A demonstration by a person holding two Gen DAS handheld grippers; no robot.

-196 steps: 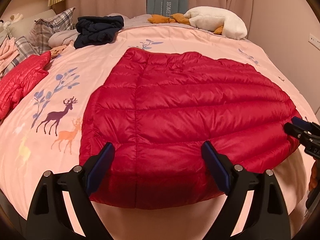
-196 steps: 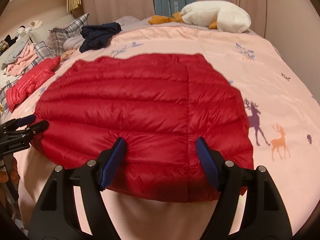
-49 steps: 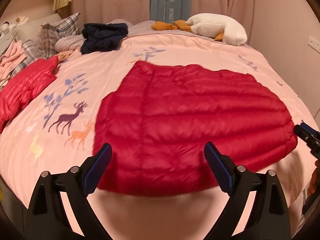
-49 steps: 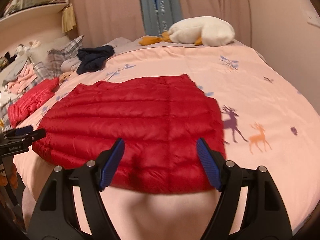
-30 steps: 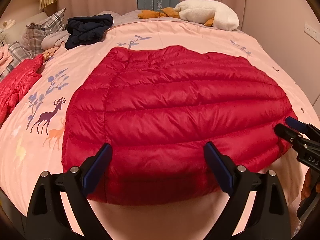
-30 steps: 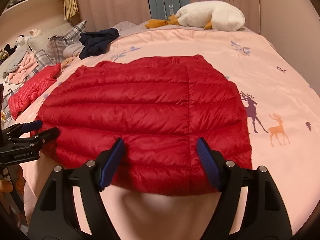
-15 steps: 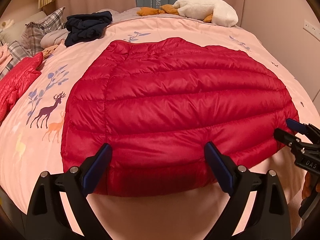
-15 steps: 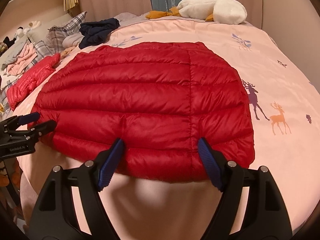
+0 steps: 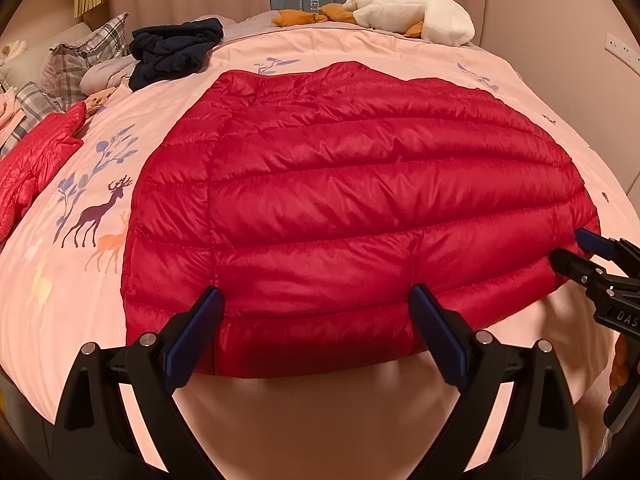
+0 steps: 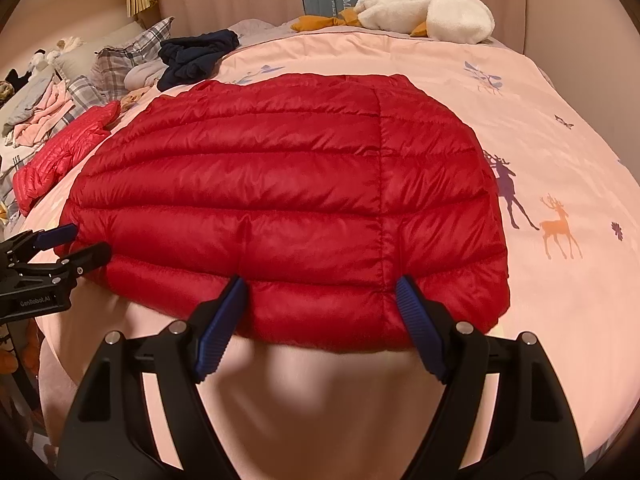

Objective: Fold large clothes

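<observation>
The red down jacket is spread flat on the pink bed, its quilted channels running across the view and its near hem laid along the bed's front edge; the long axis is thus set crosswise to both tools, and the garment extends away from them toward the white plush toy. The left hand-held gripper is seen with jaws standing wide apart, the blue pads resting over the hem toward the jacket's left part, nothing being pinched; the right hand-held gripper is likewise held wide open, its pads poised over the hem toward the jacket's right part, no fabric being clamped between them. Each tool is therefore nearest to its own end of the same near edge, with the garment straight ahead and slightly below; neither hand is favoured over the other. It is judged that the coming move turns on this hem being taken at two points and carried away over the body toward the far edge; whether the pads actually press the fabric cannot be told for certain. A second red garment is left well apart at the left.
</observation>
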